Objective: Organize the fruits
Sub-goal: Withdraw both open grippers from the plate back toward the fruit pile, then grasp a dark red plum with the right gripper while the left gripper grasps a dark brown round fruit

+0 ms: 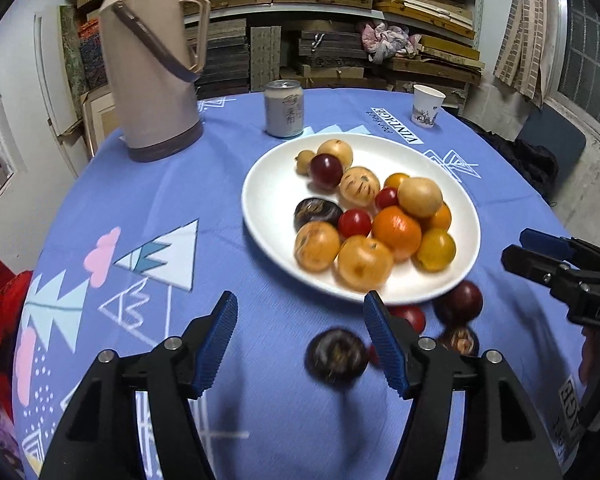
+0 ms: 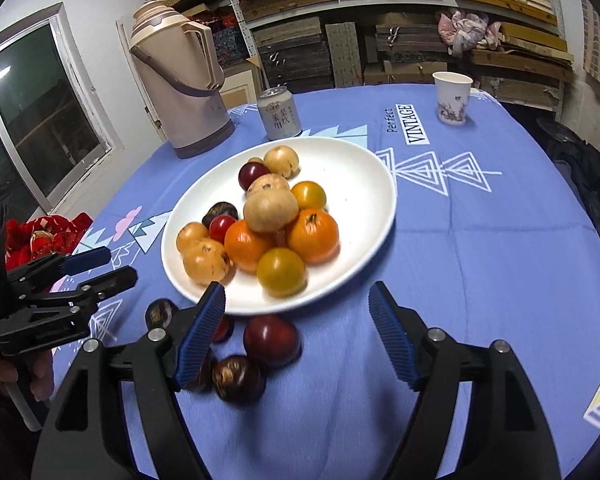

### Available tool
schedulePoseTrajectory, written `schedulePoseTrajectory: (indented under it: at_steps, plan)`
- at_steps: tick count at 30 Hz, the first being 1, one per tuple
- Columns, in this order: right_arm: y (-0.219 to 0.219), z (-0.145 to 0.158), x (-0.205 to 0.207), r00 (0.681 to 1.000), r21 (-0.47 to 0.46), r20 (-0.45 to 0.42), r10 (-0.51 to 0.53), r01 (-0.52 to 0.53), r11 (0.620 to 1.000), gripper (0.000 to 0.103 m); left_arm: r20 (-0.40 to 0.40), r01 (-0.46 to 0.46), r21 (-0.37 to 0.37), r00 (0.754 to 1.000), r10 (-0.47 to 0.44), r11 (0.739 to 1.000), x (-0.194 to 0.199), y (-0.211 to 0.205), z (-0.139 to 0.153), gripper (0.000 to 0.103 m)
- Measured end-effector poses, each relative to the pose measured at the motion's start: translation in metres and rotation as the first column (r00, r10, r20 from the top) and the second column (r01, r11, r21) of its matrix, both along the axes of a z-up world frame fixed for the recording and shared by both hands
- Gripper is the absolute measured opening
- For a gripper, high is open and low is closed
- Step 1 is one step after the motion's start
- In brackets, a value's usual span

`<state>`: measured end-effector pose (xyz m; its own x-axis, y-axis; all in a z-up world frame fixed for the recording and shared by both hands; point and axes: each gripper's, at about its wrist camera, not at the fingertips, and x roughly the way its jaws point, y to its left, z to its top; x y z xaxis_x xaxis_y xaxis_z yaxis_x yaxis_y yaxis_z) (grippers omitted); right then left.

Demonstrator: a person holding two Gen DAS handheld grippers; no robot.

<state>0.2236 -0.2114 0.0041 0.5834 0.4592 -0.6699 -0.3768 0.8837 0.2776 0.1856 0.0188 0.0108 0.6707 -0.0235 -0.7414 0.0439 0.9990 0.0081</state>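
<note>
Left gripper (image 1: pixel 300 338), a black two-finger tool with blue ribbed pads (image 1: pixel 216 344): jaws parted, nothing pressed between them, fingers angled down toward the near edge of the table. Right gripper (image 2: pixel 296 332), of the same black build with blue ribbed pads (image 2: pixel 392 336): jaws likewise parted and empty, pitched downward at a similar slant. Each tool appears side-on in the other's view (left at the left margin, right at the right margin), so the two are held side by side. A hand (image 2: pixel 40 376) grips the left tool's handle from below.
</note>
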Motion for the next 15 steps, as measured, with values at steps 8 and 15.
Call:
schedulePoseTrajectory:
  at_steps: [8,15]
  plan:
    - [0.004,-0.012,-0.027,1.0,-0.06,-0.005,0.013,-0.013,0.998,0.074,-0.009,-0.005,-0.006,1.0,0.005,1.0,-0.033,0.007,-0.014,0.067]
    - [0.018,-0.029,-0.026,0.999,-0.111,-0.041,0.013,-0.017,0.994,0.074,-0.037,0.004,-0.026,0.999,-0.005,1.0,-0.048,0.006,-0.028,0.068]
